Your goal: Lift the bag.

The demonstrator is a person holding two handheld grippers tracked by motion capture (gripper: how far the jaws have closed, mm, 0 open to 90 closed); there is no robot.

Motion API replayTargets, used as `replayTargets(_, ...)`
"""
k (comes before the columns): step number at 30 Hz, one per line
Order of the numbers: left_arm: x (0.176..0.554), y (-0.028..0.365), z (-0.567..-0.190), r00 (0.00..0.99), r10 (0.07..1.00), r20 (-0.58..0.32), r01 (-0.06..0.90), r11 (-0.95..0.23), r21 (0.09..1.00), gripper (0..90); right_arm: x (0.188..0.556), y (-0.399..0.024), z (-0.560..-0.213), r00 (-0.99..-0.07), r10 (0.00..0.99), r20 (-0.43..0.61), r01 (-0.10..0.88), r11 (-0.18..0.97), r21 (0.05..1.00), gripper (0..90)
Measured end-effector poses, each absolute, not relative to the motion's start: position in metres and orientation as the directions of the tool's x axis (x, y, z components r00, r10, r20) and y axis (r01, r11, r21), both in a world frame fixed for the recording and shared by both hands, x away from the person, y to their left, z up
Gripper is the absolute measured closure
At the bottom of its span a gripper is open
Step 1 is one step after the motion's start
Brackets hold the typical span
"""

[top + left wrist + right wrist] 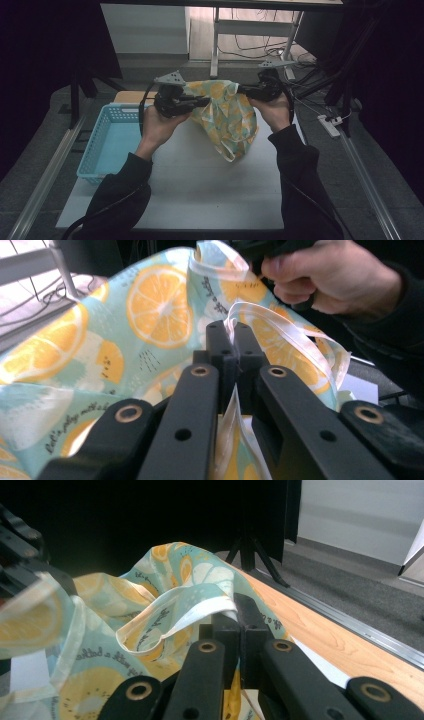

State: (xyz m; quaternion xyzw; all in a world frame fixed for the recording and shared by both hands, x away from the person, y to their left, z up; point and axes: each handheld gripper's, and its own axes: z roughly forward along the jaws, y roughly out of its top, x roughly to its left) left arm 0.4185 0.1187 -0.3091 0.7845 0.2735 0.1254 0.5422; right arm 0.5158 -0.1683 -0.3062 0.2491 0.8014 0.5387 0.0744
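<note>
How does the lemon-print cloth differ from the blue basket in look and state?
The lemon-print cloth is soft, patterned in yellow and pale teal, and hangs lifted above the table; the blue basket is rigid, plain blue with perforated walls, and rests on the table. The cloth is clamped by both grippers; the basket is untouched.

Black two-jaw left gripper point(202, 101), right gripper point(243, 90): brass-ringed holes along jaw links, grey three-cornered plate above each, black cable trailing behind, dark sleeves point(295, 160).

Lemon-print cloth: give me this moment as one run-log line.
left gripper: shut on cloth | right gripper: shut on cloth | cloth: held up between both, hanging above table | basket: at left
</note>
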Motion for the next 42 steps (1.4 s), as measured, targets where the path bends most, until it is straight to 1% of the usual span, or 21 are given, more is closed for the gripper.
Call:
replayTargets(6,0.413,0.126,-0.287,0.819,0.568,-0.087,0.257,-0.227,0.939,89.9,0.513,-0.175,-0.290,-0.866,0.481,0.139,0.298,0.274,0.914,88.8)
replayTargets(7,0.410,0.132,-0.273,0.825,0.557,-0.092,0.232,-0.185,0.955,90.0,0.513,-0.176,-0.286,-0.866,0.481,0.138,0.296,0.269,0.917,88.9)
replayTargets(9,0.407,0.135,-0.260,0.827,0.556,-0.081,0.211,-0.174,0.962,89.9,0.512,-0.177,-0.280,-0.865,0.484,0.132,0.289,0.265,0.920,88.8)
replayTargets(10,0.406,0.134,-0.256,0.826,0.559,-0.069,0.208,-0.190,0.959,89.9,0.511,-0.177,-0.277,-0.865,0.485,0.130,0.285,0.262,0.922,88.9)
replayTargets(13,0.406,0.127,-0.256,0.824,0.565,-0.035,0.209,-0.246,0.946,89.8,0.511,-0.175,-0.274,-0.864,0.489,0.122,0.281,0.268,0.921,88.9)
replayTargets(17,0.412,0.121,-0.274,0.812,0.582,-0.039,0.246,-0.280,0.928,89.6,0.513,-0.172,-0.278,-0.858,0.500,0.119,0.292,0.284,0.913,88.9)
replayTargets(20,0.417,0.121,-0.282,0.805,0.591,-0.049,0.267,-0.287,0.920,89.5,0.515,-0.171,-0.281,-0.853,0.508,0.120,0.299,0.286,0.910,88.9)
replayTargets(24,0.420,0.124,-0.284,0.798,0.600,-0.063,0.273,-0.266,0.925,89.6,0.511,-0.170,-0.268,-0.862,0.491,0.124,0.278,0.254,0.926,89.0)
replayTargets(26,0.417,0.129,-0.274,0.796,0.601,-0.063,0.250,-0.232,0.940,89.5,0.506,-0.168,-0.254,-0.869,0.484,0.106,0.253,0.251,0.934,89.0)
replayTargets(27,0.417,0.129,-0.274,0.796,0.601,-0.063,0.250,-0.232,0.940,89.6,0.506,-0.168,-0.254,-0.869,0.484,0.106,0.253,0.251,0.934,89.0)
replayTargets(28,0.415,0.130,-0.270,0.795,0.604,-0.059,0.241,-0.225,0.944,89.6,0.502,-0.166,-0.242,-0.872,0.481,0.087,0.231,0.249,0.941,89.0)
replayTargets(29,0.412,0.134,-0.259,0.788,0.614,-0.053,0.220,-0.200,0.955,89.6,0.500,-0.165,-0.236,-0.874,0.478,0.084,0.223,0.242,0.944,89.0)
replayTargets(31,0.411,0.136,-0.255,0.787,0.614,-0.056,0.212,-0.185,0.959,89.6,0.497,-0.164,-0.227,-0.877,0.475,0.074,0.209,0.237,0.949,89.0)
replayTargets(34,0.407,0.144,-0.232,0.779,0.625,-0.057,0.180,-0.135,0.974,89.6,0.492,-0.163,-0.213,-0.875,0.480,0.055,0.186,0.231,0.955,89.0)
replayTargets(35,0.404,0.147,-0.220,0.775,0.630,-0.050,0.160,-0.120,0.980,89.6,0.492,-0.163,-0.209,-0.875,0.481,0.054,0.183,0.225,0.957,89.0)
replayTargets(39,0.401,0.148,-0.208,0.766,0.642,-0.026,0.141,-0.128,0.982,89.6,0.491,-0.165,-0.200,-0.878,0.474,0.066,0.175,0.189,0.966,89.0)
replayTargets(41,0.403,0.148,-0.208,0.759,0.651,-0.024,0.148,-0.136,0.980,89.6,0.492,-0.165,-0.201,-0.874,0.481,0.064,0.177,0.194,0.965,89.0)
replayTargets(42,0.407,0.147,-0.212,0.751,0.660,-0.029,0.172,-0.153,0.973,89.5,0.493,-0.165,-0.204,-0.869,0.491,0.055,0.180,0.211,0.961,89.0)
